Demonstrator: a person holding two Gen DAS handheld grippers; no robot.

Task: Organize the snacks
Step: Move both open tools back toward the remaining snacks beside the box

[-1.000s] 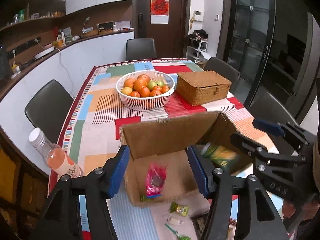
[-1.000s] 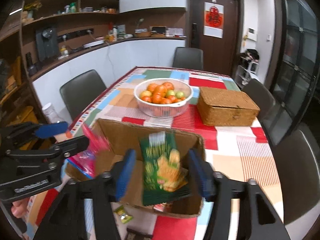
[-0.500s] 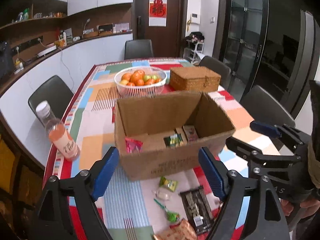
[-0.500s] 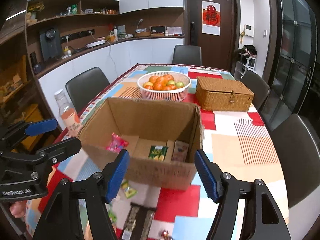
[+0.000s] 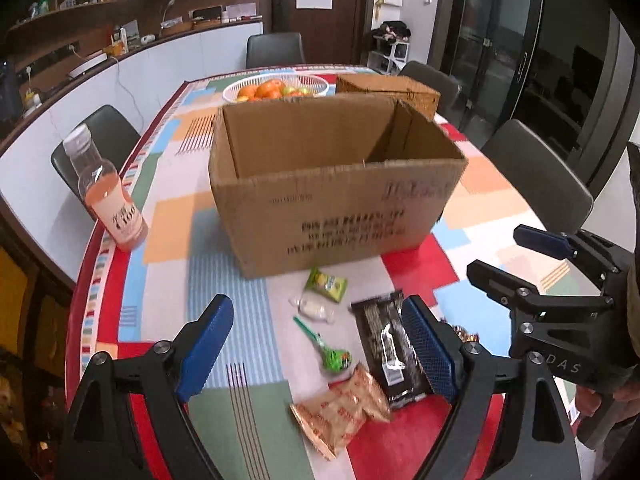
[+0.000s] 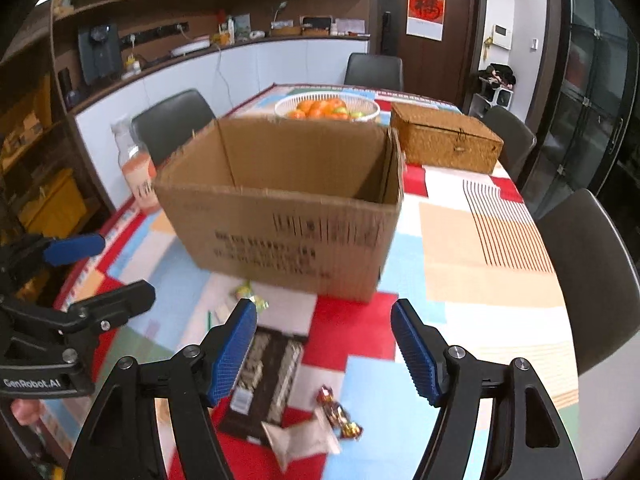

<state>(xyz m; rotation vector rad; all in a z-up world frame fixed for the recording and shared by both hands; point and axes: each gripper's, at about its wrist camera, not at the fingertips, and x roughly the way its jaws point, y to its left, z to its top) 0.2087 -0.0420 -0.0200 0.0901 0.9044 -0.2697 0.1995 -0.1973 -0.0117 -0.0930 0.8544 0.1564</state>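
Observation:
An open cardboard box [image 5: 336,184] [image 6: 280,208] stands on the table; its inside is hidden from here. In front of it lie loose snacks: a green packet [image 5: 326,284], a white candy [image 5: 314,309], a green lollipop [image 5: 334,358], a black packet [image 5: 388,346] [image 6: 266,376], an orange-tan packet [image 5: 340,406] [image 6: 298,442] and small red-gold candies [image 6: 340,414]. My left gripper [image 5: 316,348] is open and empty, low over the snacks. My right gripper [image 6: 324,350] is open and empty, above the black packet and the candies.
A bottle of pink drink [image 5: 106,196] [image 6: 136,168] stands near the table's left edge. Behind the box are a white basket of oranges [image 5: 276,88] [image 6: 326,109] and a wicker box [image 6: 444,140]. Dark chairs [image 6: 592,280] surround the patterned table [image 6: 480,264].
Both grippers pulled back from above the box and dropped low toward the near table edge. The green packet and pink packet held or dropped a second ago now lie out of sight in the box.

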